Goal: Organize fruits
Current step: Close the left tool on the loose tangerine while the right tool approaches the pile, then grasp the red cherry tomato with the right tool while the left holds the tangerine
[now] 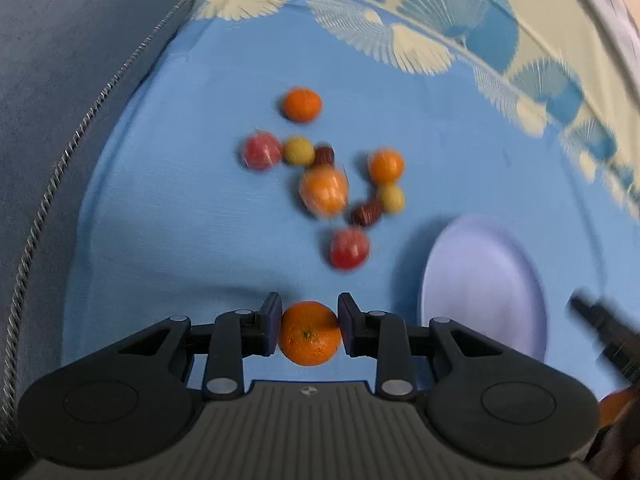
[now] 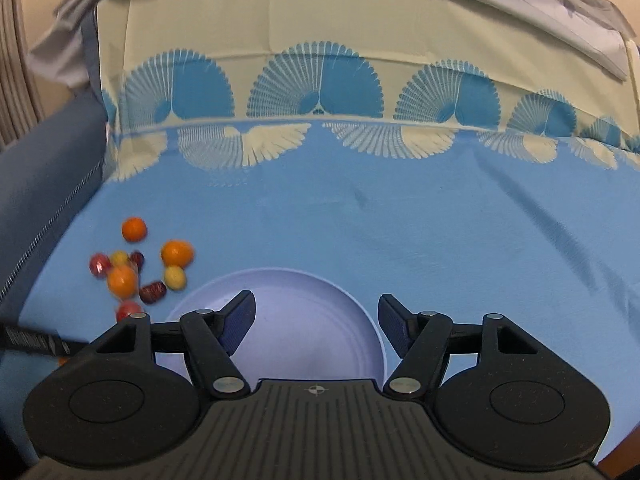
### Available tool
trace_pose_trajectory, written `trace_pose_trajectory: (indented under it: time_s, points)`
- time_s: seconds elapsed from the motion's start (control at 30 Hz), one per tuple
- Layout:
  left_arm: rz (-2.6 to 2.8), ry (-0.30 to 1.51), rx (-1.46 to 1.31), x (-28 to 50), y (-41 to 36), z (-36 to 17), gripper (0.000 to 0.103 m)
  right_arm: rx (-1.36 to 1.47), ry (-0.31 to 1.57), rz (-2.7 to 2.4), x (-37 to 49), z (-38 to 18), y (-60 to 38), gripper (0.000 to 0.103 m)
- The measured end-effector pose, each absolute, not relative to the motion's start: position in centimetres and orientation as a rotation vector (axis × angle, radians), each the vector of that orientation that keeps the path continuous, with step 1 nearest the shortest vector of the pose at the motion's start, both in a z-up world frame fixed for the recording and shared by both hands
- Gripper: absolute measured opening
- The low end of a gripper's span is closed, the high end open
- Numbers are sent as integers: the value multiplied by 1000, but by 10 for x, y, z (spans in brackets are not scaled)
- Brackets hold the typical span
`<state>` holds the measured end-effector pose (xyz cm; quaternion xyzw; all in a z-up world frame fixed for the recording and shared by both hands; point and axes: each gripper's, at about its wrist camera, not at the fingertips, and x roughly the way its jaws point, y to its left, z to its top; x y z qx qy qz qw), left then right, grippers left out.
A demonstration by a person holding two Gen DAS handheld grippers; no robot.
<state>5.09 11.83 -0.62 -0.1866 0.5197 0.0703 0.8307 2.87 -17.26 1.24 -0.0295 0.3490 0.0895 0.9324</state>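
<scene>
Between the fingers of the left gripper (image 1: 309,326), closest to the left wrist camera, sits an orange (image 1: 309,334); both pads press its sides, so it is gripped and held above the blue cloth (image 1: 180,220). At the lower right edge of that view a sliver of another orange thing (image 1: 614,408) is cut off by the frame and by the gripper body, so what it is cannot be told. Just above it a dark blurred bar (image 1: 600,320) enters from the right, too smeared to read clearly. A pale lilac plate (image 1: 484,280) lies beside it on the cloth, empty. Farther off, the loose fruit is motion-blurred: a red fruit (image 1: 349,249), dark red pieces, small yellow ones, and more oranges, with one orange (image 1: 302,104) lying apart at the far end.

From the right wrist camera, the right gripper (image 2: 317,322) points down over the plate (image 2: 312,320) with its jaws apart and nothing between them. The fruit cluster (image 2: 136,272) lies left of the plate, partly hidden behind the gripper's left arm. Beyond, the cloth turns cream with blue fan shapes.
</scene>
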Motion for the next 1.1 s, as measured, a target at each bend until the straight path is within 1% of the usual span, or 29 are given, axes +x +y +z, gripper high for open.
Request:
trace_pose_trajectory:
  time_s: [0.03, 0.13, 0.17, 0.2, 0.23, 0.3, 0.33, 0.37, 0.43, 0.53, 0.6, 0.63, 0.67, 0.73, 0.83, 0.9, 0.97, 1.1]
  points:
    - [157, 1089, -384, 56, 125, -1, 34, -63, 735, 184, 30, 11, -173, 59]
    - [205, 1056, -319, 69, 136, 5, 33, -49, 783, 202, 32, 6, -174, 54]
    - [214, 1062, -340, 71, 139, 1, 27, -48, 786, 208, 32, 5, -173, 51]
    - [215, 1072, -375, 71, 142, -5, 23, -50, 783, 216, 31, 5, -171, 47]
    - [213, 1077, -403, 72, 144, -10, 22, -51, 780, 223, 31, 5, -169, 44]
    - [216, 1081, -424, 75, 145, -17, 22, -49, 776, 251, 31, 5, -164, 40]
    - [218, 1082, -433, 77, 145, -19, 25, -50, 776, 268, 30, 5, -161, 38]
    - [220, 1081, -442, 78, 146, -21, 30, -52, 776, 285, 29, 5, -158, 38]
    - [223, 1073, -455, 78, 147, -20, 31, -58, 779, 324, 28, 3, -148, 38]
    - [217, 1068, -464, 79, 149, -22, 38, -68, 784, 382, 27, 3, -134, 38]
    - [204, 1068, -492, 80, 152, -24, 40, -79, 788, 418, 26, 4, -123, 39]
    - [196, 1068, -504, 81, 152, -25, 43, -84, 791, 434, 26, 3, -118, 39]
    - [185, 1068, -511, 82, 152, -25, 48, -90, 792, 446, 25, 3, -114, 39]
    - [172, 1078, -497, 85, 148, -27, 54, -107, 794, 474, 25, 2, -104, 39]
    - [176, 1105, -452, 88, 142, -30, 53, -139, 795, 511, 25, -1, -87, 39]
    - [180, 1127, -437, 90, 141, -34, 48, -162, 792, 533, 24, -3, -77, 39]
    - [160, 1124, -461, 90, 143, -35, 39, -175, 792, 550, 24, -5, -68, 39]
    - [261, 1059, -471, 84, 156, -28, 39, -186, 800, 572, 30, -11, -51, 42]
